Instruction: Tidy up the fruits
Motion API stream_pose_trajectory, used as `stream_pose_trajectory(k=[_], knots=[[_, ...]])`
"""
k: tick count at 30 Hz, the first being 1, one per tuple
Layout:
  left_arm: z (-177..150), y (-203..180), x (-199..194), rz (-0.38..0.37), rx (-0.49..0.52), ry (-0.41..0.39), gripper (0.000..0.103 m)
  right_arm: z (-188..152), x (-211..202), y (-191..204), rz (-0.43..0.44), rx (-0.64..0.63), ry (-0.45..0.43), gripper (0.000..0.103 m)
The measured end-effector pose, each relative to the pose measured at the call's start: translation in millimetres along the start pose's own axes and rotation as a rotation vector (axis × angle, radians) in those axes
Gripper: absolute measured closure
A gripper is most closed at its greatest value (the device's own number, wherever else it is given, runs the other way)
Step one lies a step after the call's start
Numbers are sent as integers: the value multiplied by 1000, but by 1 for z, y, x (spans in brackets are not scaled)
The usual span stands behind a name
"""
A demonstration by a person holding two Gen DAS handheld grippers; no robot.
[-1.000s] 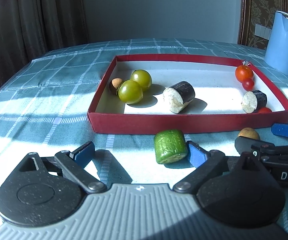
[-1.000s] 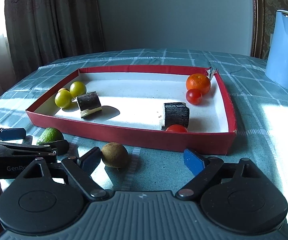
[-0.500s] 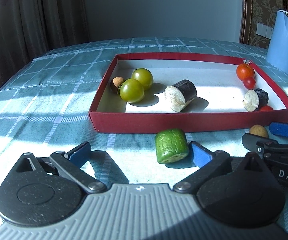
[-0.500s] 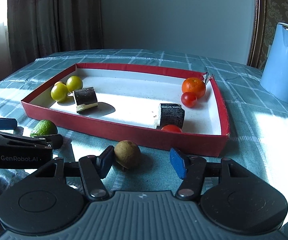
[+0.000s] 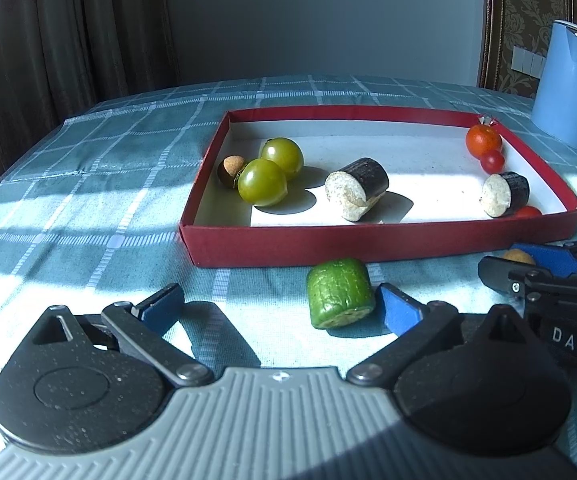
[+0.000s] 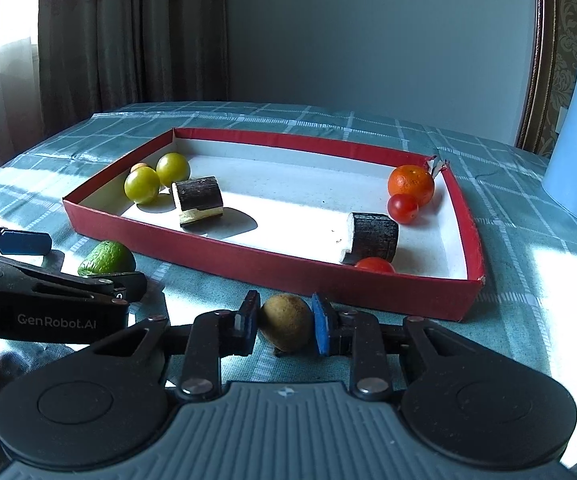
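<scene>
Both wrist cameras sit low and close before the near wall of the red tray (image 5: 380,240) (image 6: 272,270), facing across it toward the far wall, left from its left end, right from its right, sharing its whole inside

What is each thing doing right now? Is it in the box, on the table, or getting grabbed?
Right gripper: just closed, shut on the brown fruit.
Brown fruit: on the tablecloth, pinched between the pads.
Left gripper: open, holding nothing.
Green piece: lying on the tablecloth, outside the box.
Red box: open-topped, one far corner torn.
Two green tomatoes: in the box, touching.
Orange: in the box.
Blue jug: upright.
</scene>
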State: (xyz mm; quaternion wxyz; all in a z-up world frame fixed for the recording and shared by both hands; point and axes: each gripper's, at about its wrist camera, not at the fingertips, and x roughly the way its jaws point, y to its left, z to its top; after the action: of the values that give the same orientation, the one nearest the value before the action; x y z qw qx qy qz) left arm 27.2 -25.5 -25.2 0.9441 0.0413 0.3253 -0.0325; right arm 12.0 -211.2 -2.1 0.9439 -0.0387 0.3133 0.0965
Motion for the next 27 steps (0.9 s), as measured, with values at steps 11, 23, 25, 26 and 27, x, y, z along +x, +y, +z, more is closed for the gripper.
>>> stream_pose_trajectory(k=[11, 23, 25, 26, 27], knots=[[-1, -7, -5, -30, 35, -24, 21, 0, -1, 4, -18, -22, -1, 76], [-4, -15, -14, -81, 90, -57, 73, 0, -5, 1, -16, -8, -25, 76], [-4, -15, -16, -75, 87, -70, 74, 0, -7, 1, -15, -2, -34, 76], [-4, -15, -18, -74, 84, -80, 74, 0, -8, 0, -16, -1, -39, 76], [-5, -14, -20, -76, 84, -92, 74, 0, -9, 0, -13, -3, -42, 76]])
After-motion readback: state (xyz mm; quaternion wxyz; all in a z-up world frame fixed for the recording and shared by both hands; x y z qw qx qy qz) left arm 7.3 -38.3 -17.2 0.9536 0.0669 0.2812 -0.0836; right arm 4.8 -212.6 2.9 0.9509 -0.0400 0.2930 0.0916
